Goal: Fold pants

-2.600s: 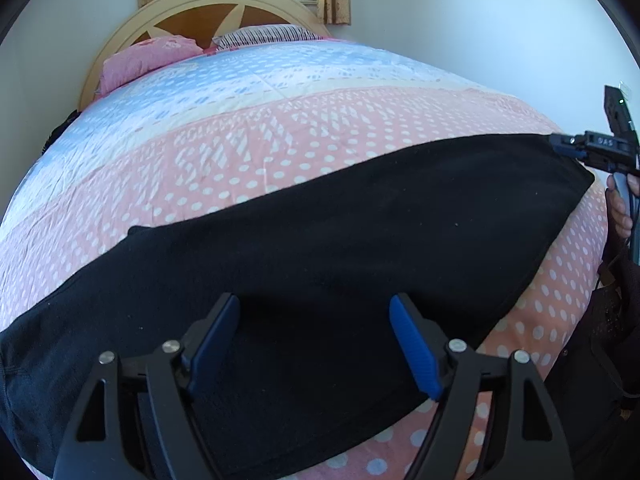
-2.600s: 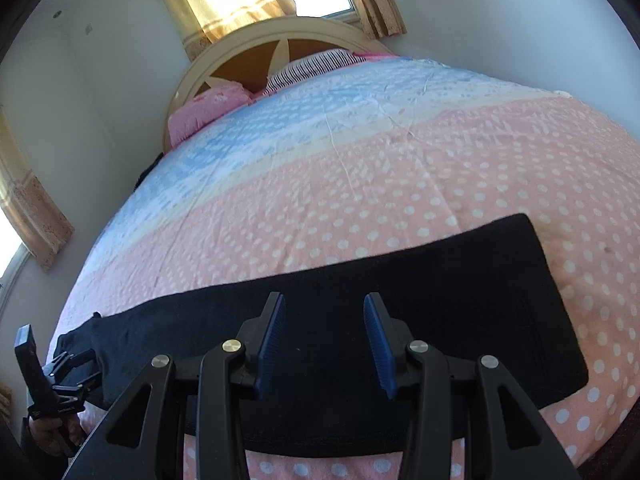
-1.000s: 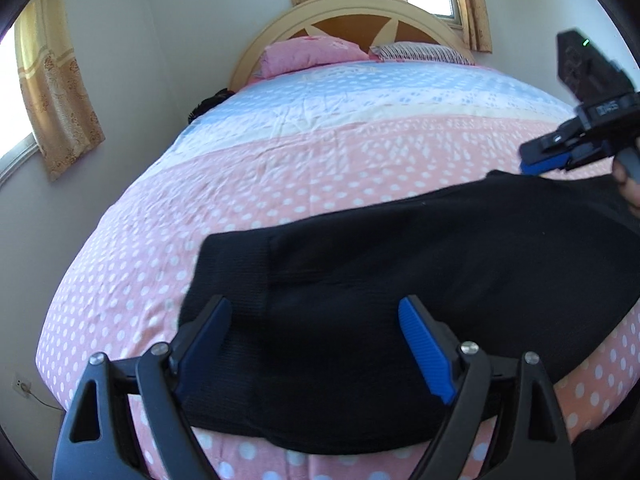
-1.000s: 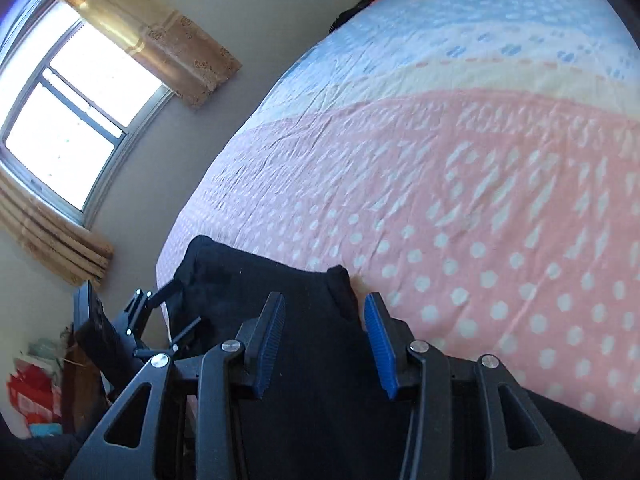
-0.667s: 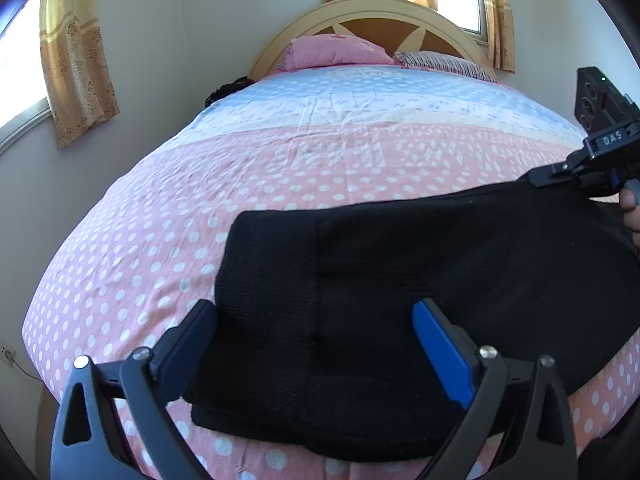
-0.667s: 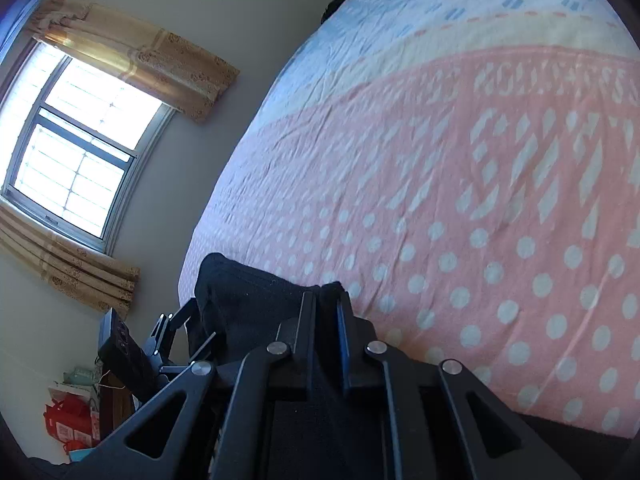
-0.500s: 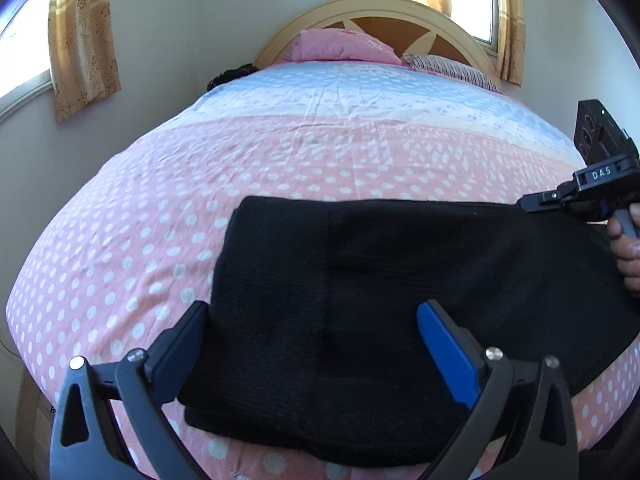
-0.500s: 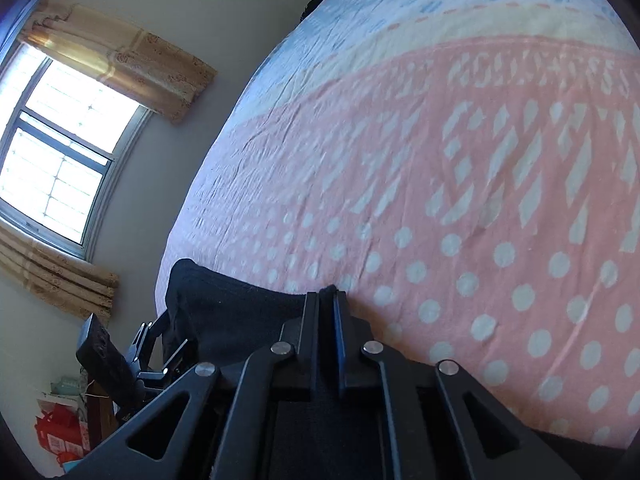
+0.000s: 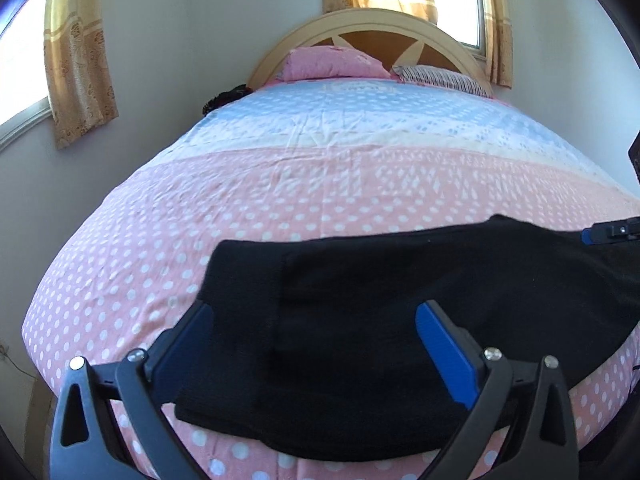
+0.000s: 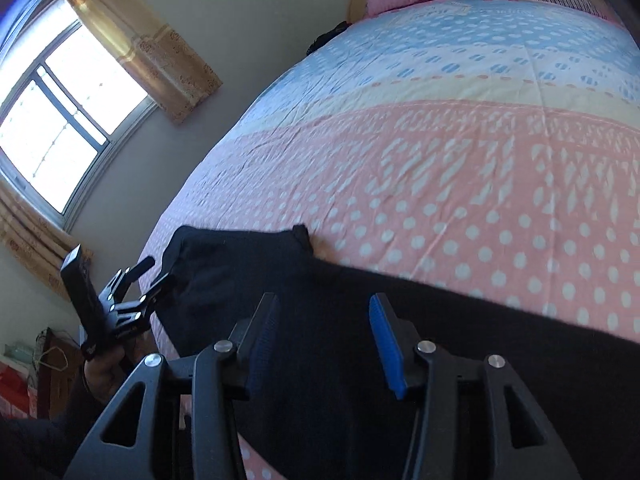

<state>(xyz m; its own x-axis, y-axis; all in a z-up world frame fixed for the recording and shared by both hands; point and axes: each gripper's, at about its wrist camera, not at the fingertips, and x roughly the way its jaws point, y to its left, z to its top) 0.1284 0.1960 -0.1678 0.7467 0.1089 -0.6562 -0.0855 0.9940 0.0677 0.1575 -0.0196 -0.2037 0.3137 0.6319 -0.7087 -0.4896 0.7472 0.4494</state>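
Black pants [image 9: 380, 300] lie folded over near the foot edge of the bed, one end doubled back onto the rest; they also show in the right wrist view [image 10: 360, 320]. My left gripper [image 9: 312, 340] is open and empty, its blue pads hovering over the pants' left folded end. My right gripper [image 10: 324, 336] is open and empty just above the pants, behind a small raised corner [image 10: 301, 234]. The left gripper also shows in the right wrist view [image 10: 148, 276], and the right gripper's tip shows in the left wrist view [image 9: 600, 234].
The bedspread [image 9: 320, 184] is pink with white dots, blue further back. A pink pillow [image 9: 332, 62] and a striped pillow [image 9: 444, 76] lie by the arched headboard [image 9: 372, 28]. Curtained windows are on the left wall [image 10: 60, 120]. The bed's foot edge is just below the pants.
My right gripper was shut on the pants' corner half a second ago; it has opened and let the corner go onto the bed. My left gripper stayed open above the fold.
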